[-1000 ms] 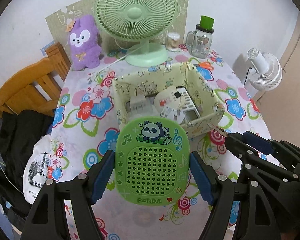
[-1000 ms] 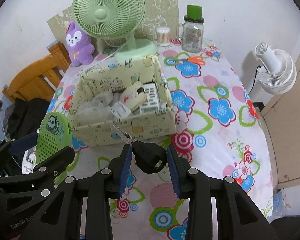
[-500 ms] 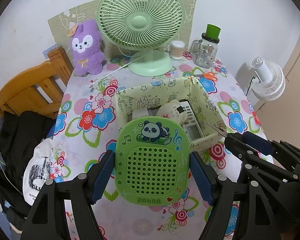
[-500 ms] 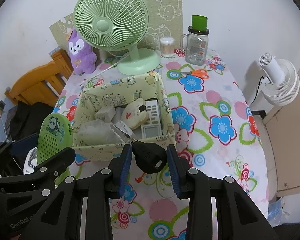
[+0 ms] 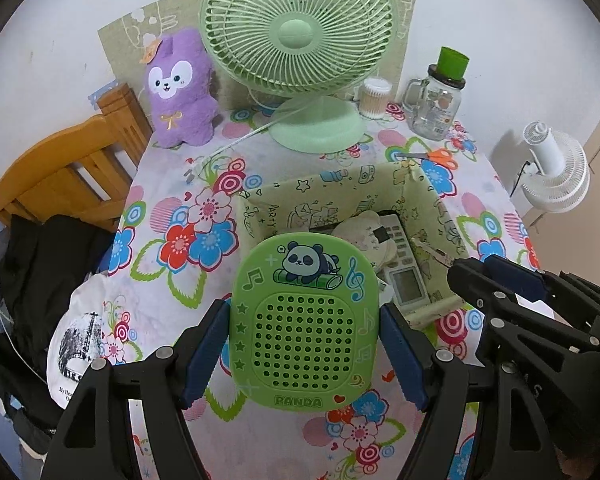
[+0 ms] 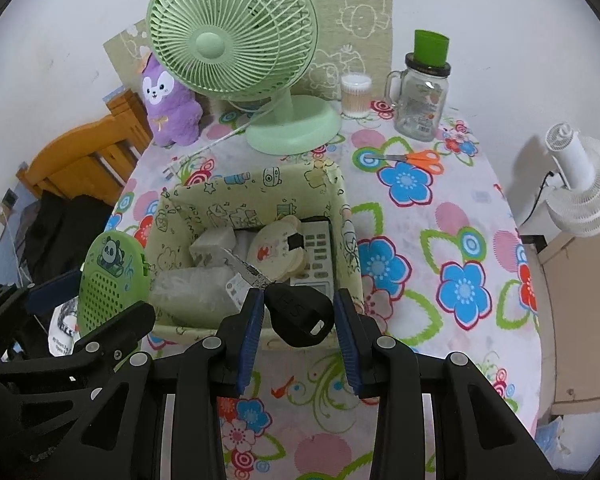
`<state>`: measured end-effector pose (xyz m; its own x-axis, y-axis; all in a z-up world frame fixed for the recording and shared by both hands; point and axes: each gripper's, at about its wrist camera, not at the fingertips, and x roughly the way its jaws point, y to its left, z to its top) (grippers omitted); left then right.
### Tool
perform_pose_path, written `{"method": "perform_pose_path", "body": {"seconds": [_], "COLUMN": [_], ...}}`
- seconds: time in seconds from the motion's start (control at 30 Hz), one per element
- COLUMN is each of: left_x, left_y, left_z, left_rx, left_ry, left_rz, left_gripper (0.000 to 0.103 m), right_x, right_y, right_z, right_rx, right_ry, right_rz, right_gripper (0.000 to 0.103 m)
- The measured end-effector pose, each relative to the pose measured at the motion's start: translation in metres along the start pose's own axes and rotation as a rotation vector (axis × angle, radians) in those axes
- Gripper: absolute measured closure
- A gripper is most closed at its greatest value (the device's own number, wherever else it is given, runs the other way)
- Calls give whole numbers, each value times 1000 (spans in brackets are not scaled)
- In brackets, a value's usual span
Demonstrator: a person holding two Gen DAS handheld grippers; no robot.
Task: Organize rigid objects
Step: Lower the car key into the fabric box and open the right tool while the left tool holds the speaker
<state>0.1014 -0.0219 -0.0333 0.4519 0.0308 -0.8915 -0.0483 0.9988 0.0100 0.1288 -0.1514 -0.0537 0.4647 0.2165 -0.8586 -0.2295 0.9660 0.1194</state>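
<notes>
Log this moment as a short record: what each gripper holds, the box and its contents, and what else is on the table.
left gripper: shut on green panda speaker
right gripper: shut on black key, blade toward box
box: open, on floral table
in box: remote, round cream case, white items
behind box: green fan, purple plush, jar, cotton swabs, scissors
</notes>
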Motion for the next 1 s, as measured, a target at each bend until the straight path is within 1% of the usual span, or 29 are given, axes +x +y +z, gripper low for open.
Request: {"method": "perform_pose_path", "body": {"seconds": [0.23, 0.57, 0.8, 0.83, 0.9, 0.93, 1.0], "left_x": [14, 29, 38, 39, 39, 39, 38], "left_y": [0, 8, 10, 10, 11, 11, 12], "left_z": [7, 15, 19, 19, 19, 19, 19], "left_rx": [-8, -31, -33, -32, -34, -35, -35], "left_ry": [23, 54, 75, 76, 74, 73, 73], "left_rz": [17, 64, 69, 68, 59, 56, 57], "left_gripper": [26, 26, 26, 26, 26, 26, 26], "right_x": [24, 58, 72, 73, 74, 74, 72], "right_y": [-6, -2, -2, -3, -5, -6, -7], "right_z": [11, 26, 28, 28, 28, 28, 27], "right_rx": [-2, -12, -9, -8, -4, -1, 1], "right_ry": [47, 102, 137, 140, 142, 140, 138], "right_rz": [22, 73, 98, 100, 97, 98, 114], "right_gripper": [64, 64, 63, 62, 56, 50, 48]}}
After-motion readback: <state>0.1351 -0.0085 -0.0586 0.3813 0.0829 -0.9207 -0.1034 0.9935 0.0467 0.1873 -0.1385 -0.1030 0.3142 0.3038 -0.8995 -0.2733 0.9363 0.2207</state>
